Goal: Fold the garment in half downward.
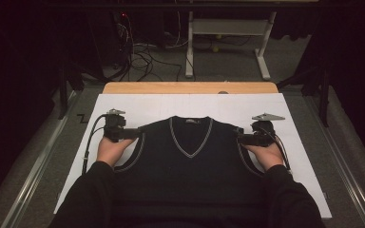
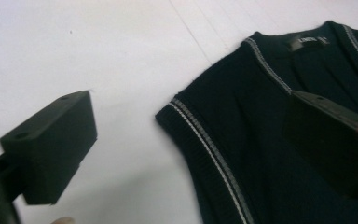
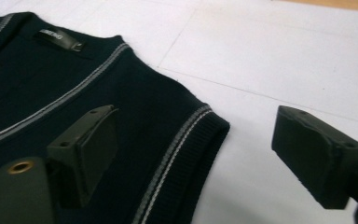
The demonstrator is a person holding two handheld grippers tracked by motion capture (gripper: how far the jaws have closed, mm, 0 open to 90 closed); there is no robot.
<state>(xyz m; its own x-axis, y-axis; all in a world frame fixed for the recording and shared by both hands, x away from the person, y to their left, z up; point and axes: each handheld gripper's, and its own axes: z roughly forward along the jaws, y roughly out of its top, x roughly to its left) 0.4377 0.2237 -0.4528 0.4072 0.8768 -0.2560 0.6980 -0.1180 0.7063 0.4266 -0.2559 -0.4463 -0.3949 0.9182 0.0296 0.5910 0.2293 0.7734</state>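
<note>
Looking from left to right, your left gripper (image 1: 132,132) sits at the vest's (image 1: 190,161) shoulder with its jaws spread wide; in the left gripper view one jaw hangs over the white sheet (image 2: 98,51) and the other over the dark knit, with the striped armhole edge (image 2: 205,140) between them and nothing pinched. That vest lies flat, neck away from you, in the middle of the sheet. On the far side your right gripper (image 1: 243,137) mirrors this: jaws apart, straddling the other shoulder's striped edge (image 3: 177,149), pads not pressing the cloth.
</note>
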